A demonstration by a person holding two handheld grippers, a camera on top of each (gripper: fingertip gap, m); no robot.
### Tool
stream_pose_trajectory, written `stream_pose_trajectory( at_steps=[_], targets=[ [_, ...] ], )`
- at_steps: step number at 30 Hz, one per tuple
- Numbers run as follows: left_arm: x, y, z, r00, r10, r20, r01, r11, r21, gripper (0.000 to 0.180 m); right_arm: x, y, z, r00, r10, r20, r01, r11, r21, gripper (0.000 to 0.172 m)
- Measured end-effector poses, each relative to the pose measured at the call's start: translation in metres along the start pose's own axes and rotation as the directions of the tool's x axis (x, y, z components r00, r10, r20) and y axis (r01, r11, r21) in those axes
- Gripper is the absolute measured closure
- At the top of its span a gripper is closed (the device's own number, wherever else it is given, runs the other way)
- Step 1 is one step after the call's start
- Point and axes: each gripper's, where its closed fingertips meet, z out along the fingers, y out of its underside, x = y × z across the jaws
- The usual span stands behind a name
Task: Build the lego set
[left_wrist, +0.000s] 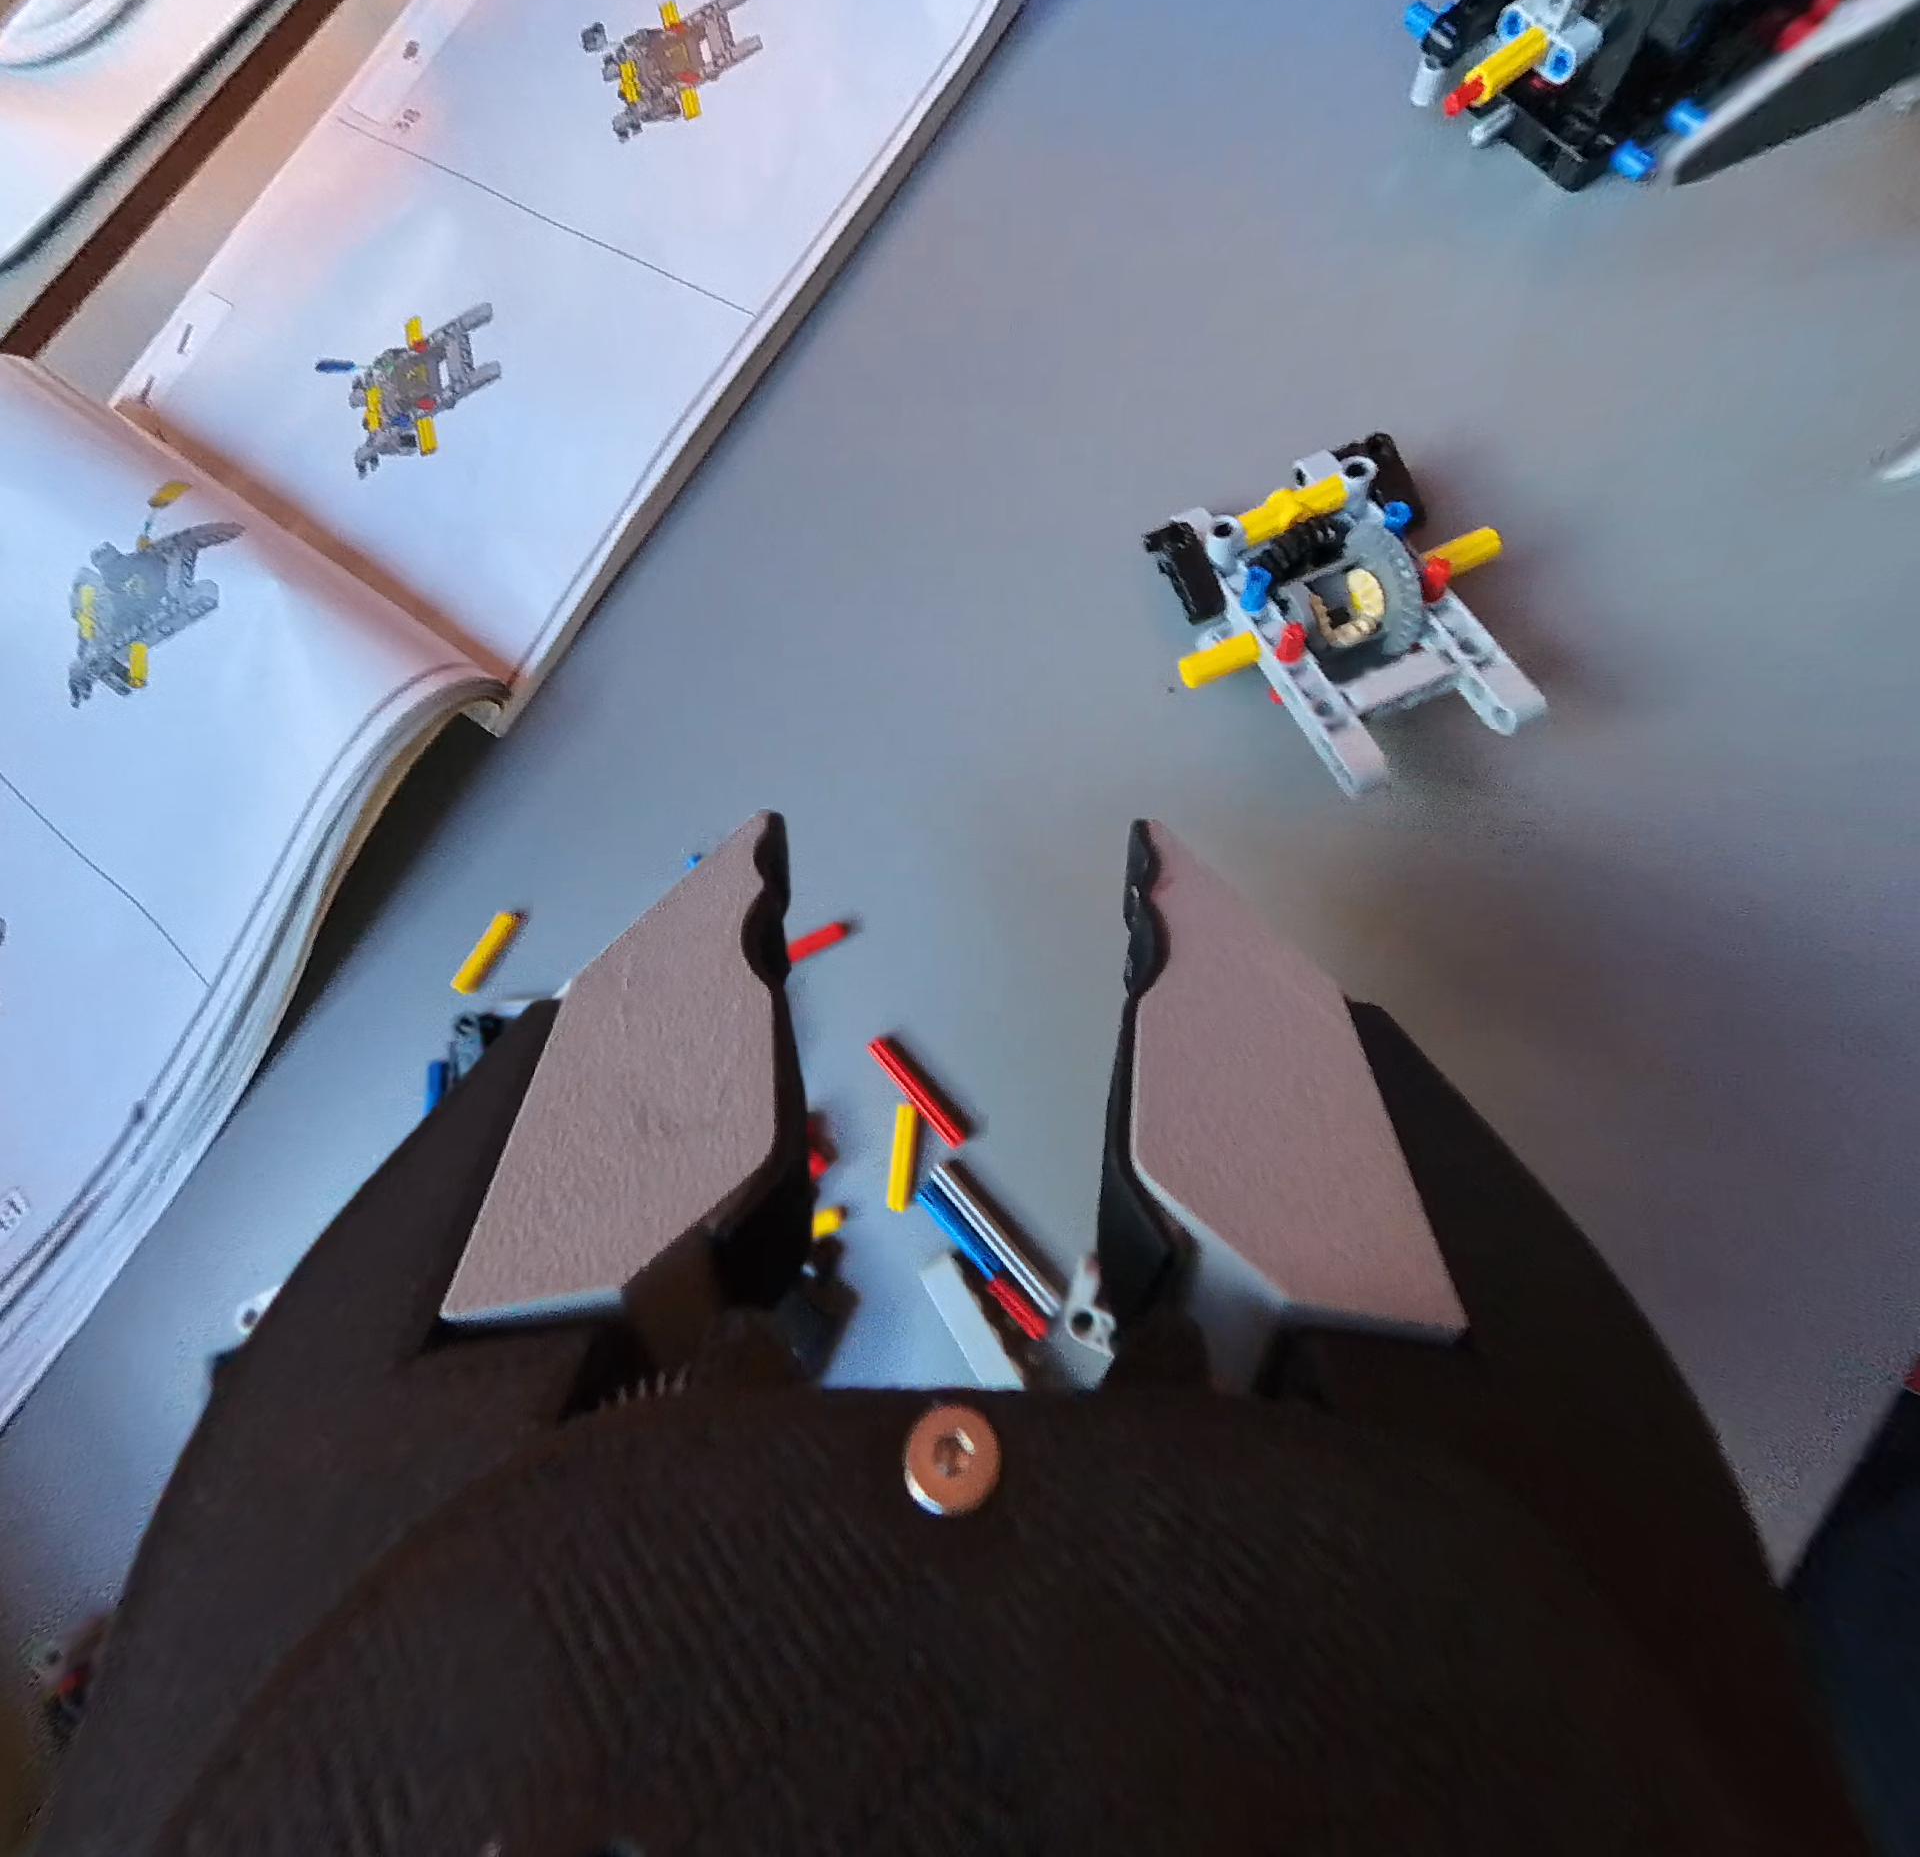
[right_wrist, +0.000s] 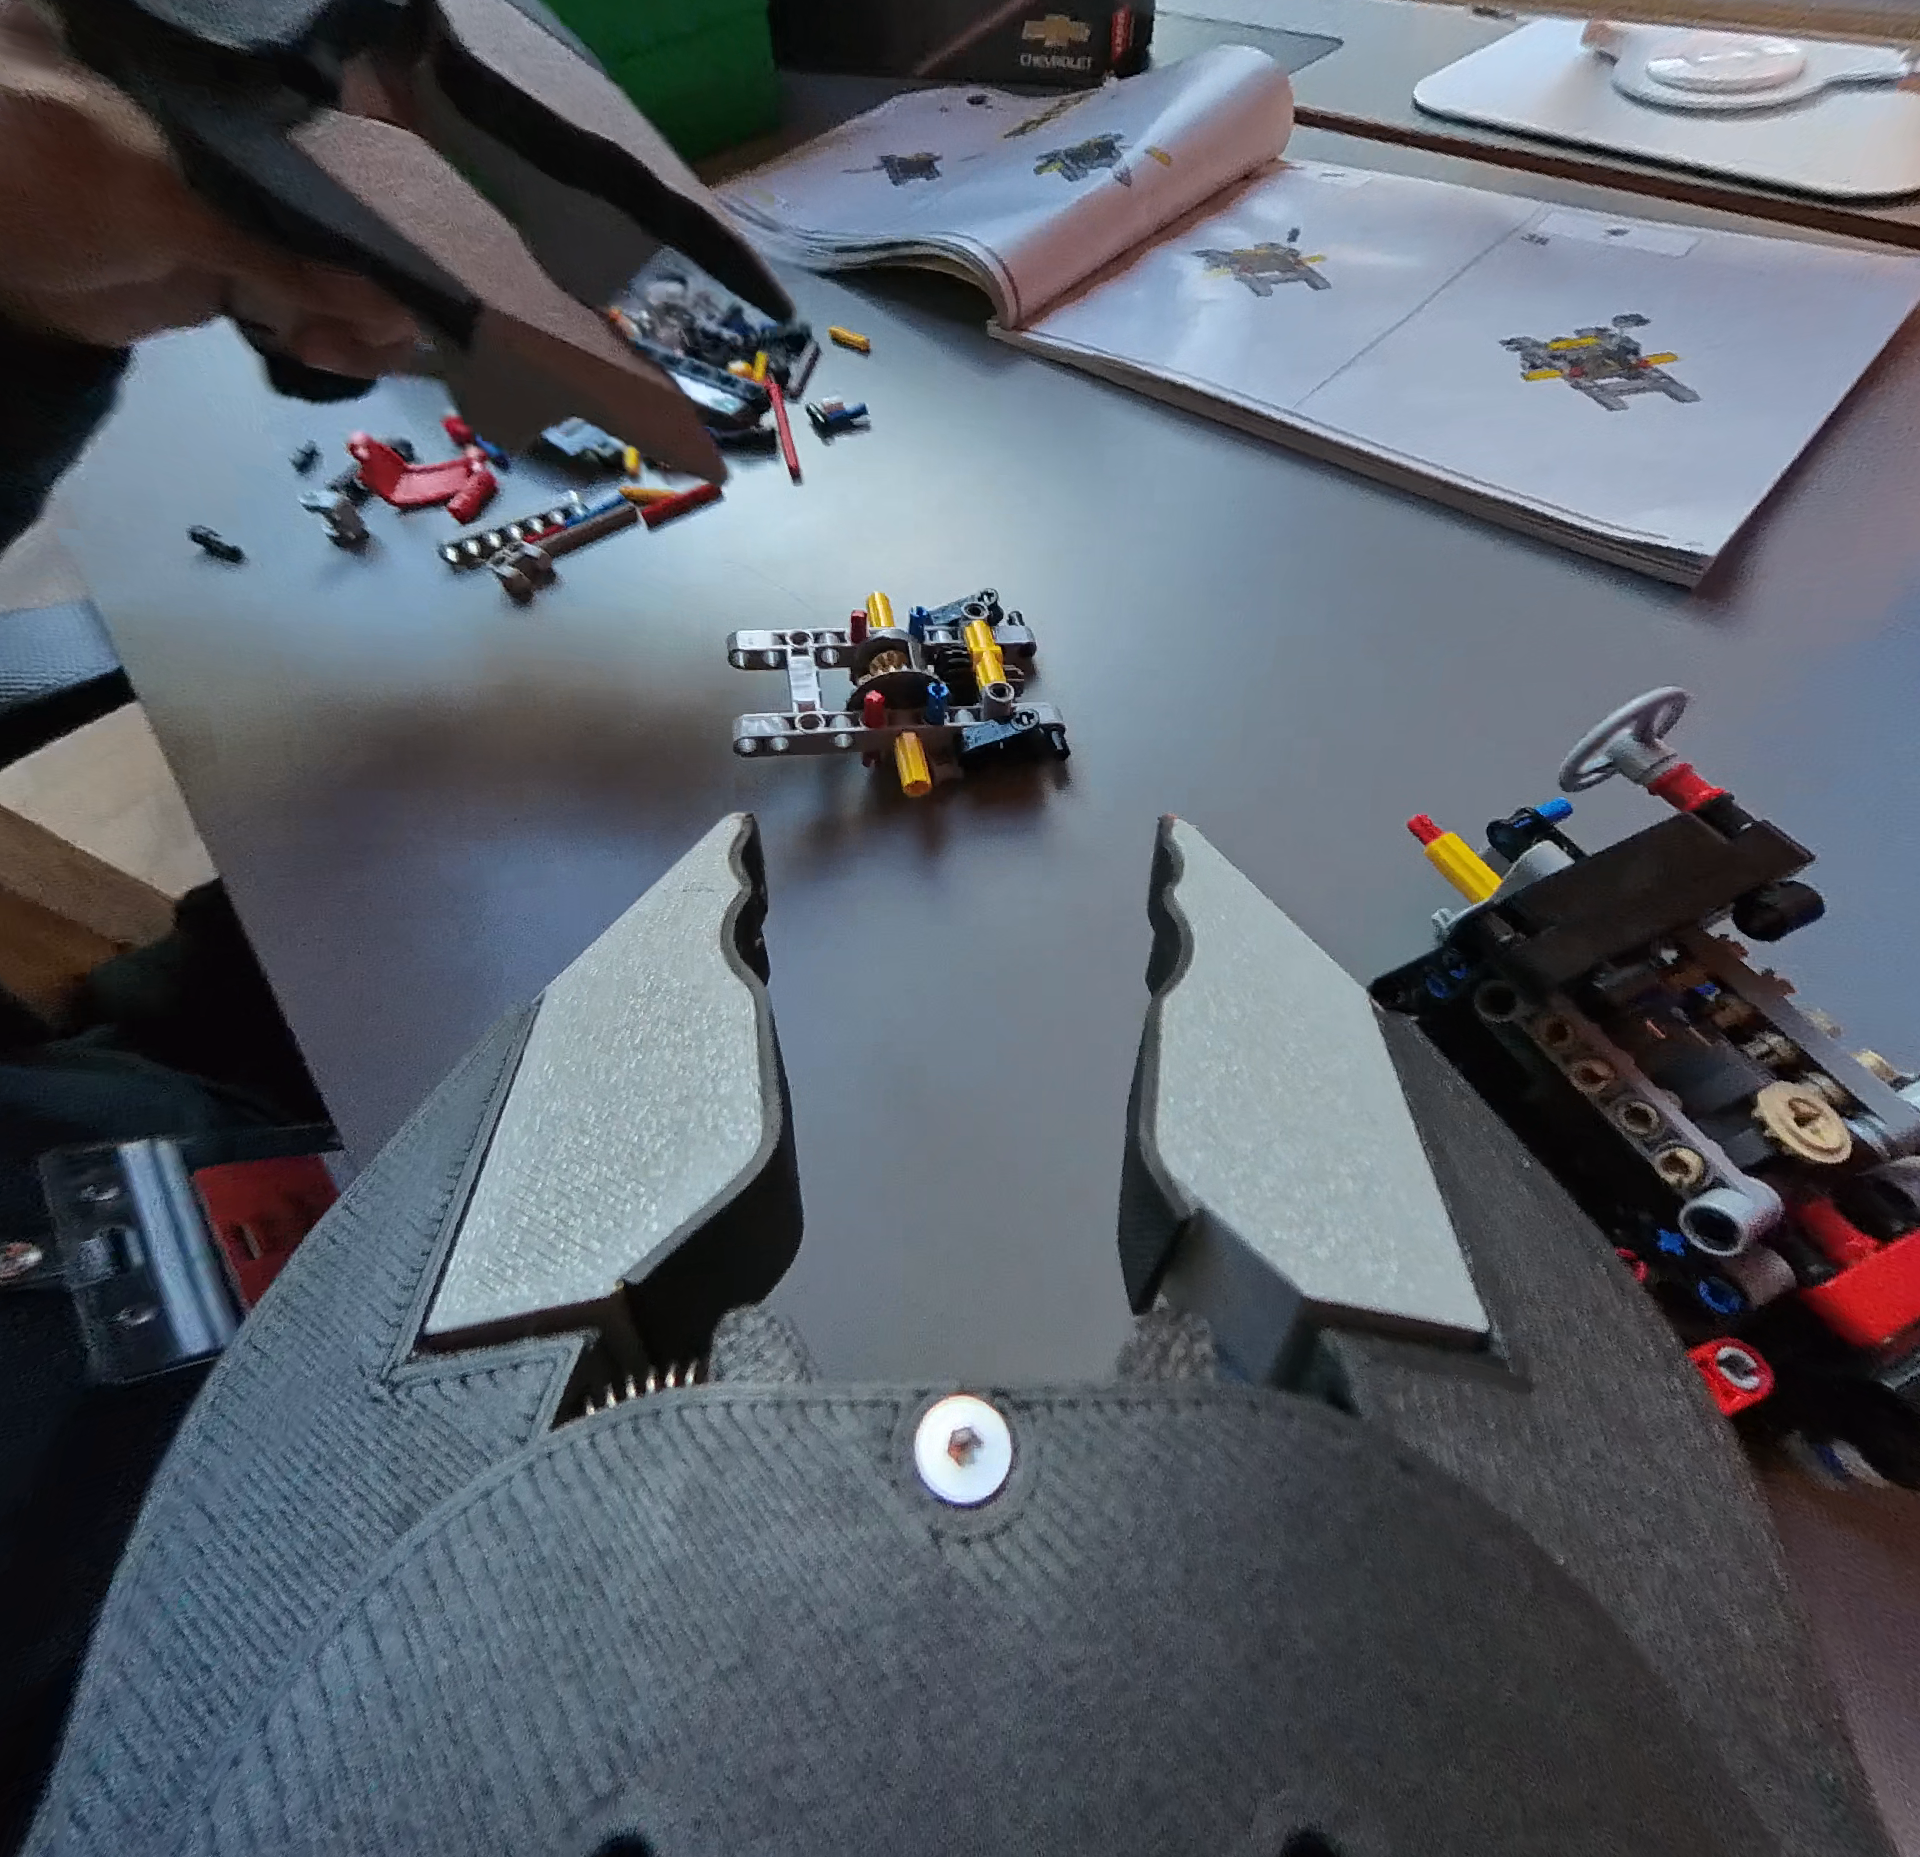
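grippers both stand wide apart and hold nothing: left gripper point(left_wrist: 956, 841) hangs over loose axles and pins point(left_wrist: 920, 1090), right gripper point(right_wrist: 956, 841) over bare table point(right_wrist: 468, 820). small gear assembly point(right_wrist: 899, 690) lies just ahead of the right gripper, its grey beams running crosswise; it is farther from the left, ahead to its right.

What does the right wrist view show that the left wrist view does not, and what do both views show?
Only the right view: steering wheel, dark box, the left gripper from outside, open above the loose pieces. Only the left view: rods lying under that gripper. Both: the small grey assembly, the open booklet, the black model. Right gripper open, empty.
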Motion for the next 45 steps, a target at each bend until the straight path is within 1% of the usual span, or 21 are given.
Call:
stream_pose_trajectory(
  at_steps=[3,6,8,12,14,15,17,19,21,24,28,30,32,33,34,35,37,38,41,43,45],
  targets=[
    [-0.014,-0.016,0.012,0.999,0.038,0.002,-0.038,0.999,-0.017,0.114,0.0,-0.003,-0.005,0.999,0.001,0.036,-0.002,1.0,0.031,0.101],
    [-0.031,-0.051,0.03,0.995,0.099,-0.018,-0.099,0.995,0.01,0.114,0.0,-0.003,-0.005,0.997,0.03,0.075,-0.032,0.999,0.026,0.103],
    [-0.046,-0.07,0.05,0.992,0.121,-0.037,-0.121,0.993,-0.001,0.113,0.001,-0.005,-0.005,0.994,0.048,0.094,-0.051,0.998,0.037,0.105],
    [-0.061,-0.096,0.097,0.981,0.127,-0.146,-0.134,0.99,-0.04,0.112,0.002,-0.007,-0.006,0.981,0.117,0.156,-0.125,0.991,0.042,0.11],
    [-0.057,-0.104,0.116,0.958,0.186,-0.22,-0.198,0.98,-0.033,0.114,0.002,-0.008,-0.006,0.968,0.155,0.195,-0.166,0.985,0.041,0.111],
    [-0.055,-0.108,0.124,0.943,0.23,-0.241,-0.241,0.97,-0.019,0.114,0.001,-0.011,-0.008,0.967,0.149,0.208,-0.165,0.984,0.063,0.113],
    [-0.055,-0.106,0.137,0.916,0.302,-0.263,-0.322,0.946,-0.036,0.122,-0.003,-0.017,-0.011,0.972,0.093,0.215,-0.119,0.986,0.112,0.124],
    [-0.061,-0.103,0.148,0.913,0.316,-0.256,-0.346,0.935,-0.081,0.132,-0.007,-0.018,-0.009,0.977,0.047,0.206,-0.072,0.991,0.116,0.125],
    [-0.061,-0.1,0.153,0.908,0.3,-0.293,-0.34,0.935,-0.096,0.139,-0.008,-0.016,-0.006,0.978,0.034,0.206,-0.054,0.994,0.096,0.125],
    [-0.074,-0.094,0.157,0.918,0.293,-0.268,-0.336,0.933,-0.128,0.138,-0.007,-0.018,-0.007,0.976,0.043,0.213,-0.068,0.992,0.11,0.125],
    [-0.089,-0.093,0.155,0.935,0.266,-0.237,-0.302,0.943,-0.136,0.136,-0.003,-0.022,-0.011,0.97,0.08,0.228,-0.114,0.984,0.139,0.124],
    [-0.084,-0.099,0.154,0.939,0.232,-0.254,-0.269,0.956,-0.12,0.133,-0.003,-0.022,-0.011,0.969,0.088,0.231,-0.122,0.983,0.137,0.124],
    [-0.067,-0.118,0.156,0.942,0.202,-0.269,-0.229,0.971,-0.07,0.119,-0.003,-0.022,-0.01,0.971,0.082,0.223,-0.114,0.984,0.138,0.124],
    [-0.059,-0.129,0.159,0.946,0.204,-0.253,-0.223,0.974,-0.049,0.112,-0.003,-0.022,-0.01,0.973,0.076,0.219,-0.108,0.985,0.136,0.125],
    [-0.05,-0.14,0.163,0.948,0.219,-0.231,-0.231,0.972,-0.029,0.109,-0.003,-0.021,-0.009,0.974,0.072,0.214,-0.102,0.986,0.132,0.125],
    [-0.042,-0.151,0.167,0.949,0.243,-0.2,-0.25,0.968,-0.006,0.108,-0.003,-0.021,-0.008,0.975,0.068,0.21,-0.097,0.987,0.129,0.125],
    [-0.032,-0.165,0.179,0.946,0.302,-0.117,-0.302,0.953,0.019,0.114,-0.003,-0.021,-0.009,0.977,0.064,0.205,-0.093,0.987,0.131,0.125],
    [-0.026,-0.167,0.185,0.941,0.32,-0.104,-0.321,0.947,0.017,0.113,-0.003,-0.021,-0.009,0.977,0.065,0.204,-0.094,0.986,0.135,0.126],
    [-0.008,-0.168,0.197,0.937,0.319,-0.143,-0.322,0.947,0.0,0.108,-0.002,-0.022,-0.01,0.976,0.071,0.207,-0.101,0.985,0.141,0.126],
    [-0.003,-0.172,0.2,0.939,0.302,-0.165,-0.306,0.952,0.006,0.108,-0.003,-0.022,-0.01,0.976,0.069,0.208,-0.1,0.985,0.144,0.126],
    [-0.005,-0.173,0.203,0.939,0.309,-0.154,-0.314,0.949,-0.008,0.108,-0.003,-0.023,-0.011,0.976,0.066,0.209,-0.098,0.984,0.146,0.126]
  ],
)
